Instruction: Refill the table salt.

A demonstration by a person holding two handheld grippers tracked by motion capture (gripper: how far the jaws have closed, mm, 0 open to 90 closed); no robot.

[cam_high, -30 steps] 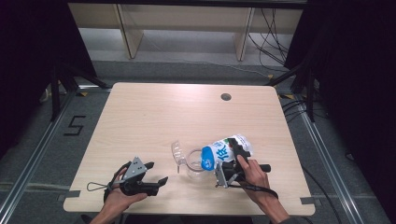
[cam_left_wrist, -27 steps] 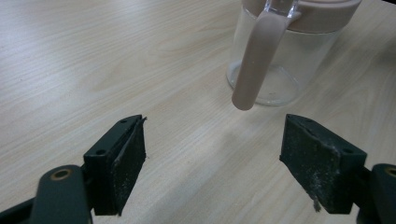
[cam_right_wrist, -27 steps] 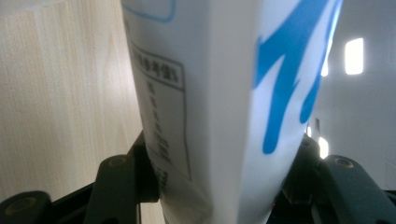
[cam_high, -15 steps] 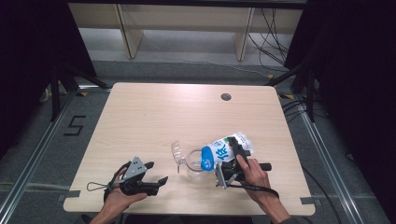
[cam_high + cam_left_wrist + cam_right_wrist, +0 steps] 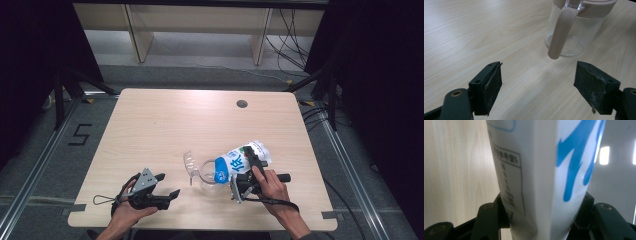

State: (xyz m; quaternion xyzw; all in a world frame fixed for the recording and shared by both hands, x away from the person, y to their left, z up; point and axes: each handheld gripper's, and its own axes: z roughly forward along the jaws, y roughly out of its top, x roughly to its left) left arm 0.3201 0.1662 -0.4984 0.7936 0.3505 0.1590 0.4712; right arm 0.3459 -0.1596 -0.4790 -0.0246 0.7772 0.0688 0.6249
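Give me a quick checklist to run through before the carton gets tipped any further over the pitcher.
1. Right gripper clamped on carton: ok, both jaws press its sides in the right gripper view.
2. Carton top over pitcher mouth: ok, it looks lined up in the high view.
3. Pitcher upright on table: ok.
4. Pitcher steadied by left gripper: not ok, its jaws are open and short of the handle.
5. Carton spout open: cannot tell.
6. Spills on table: ok, none visible.
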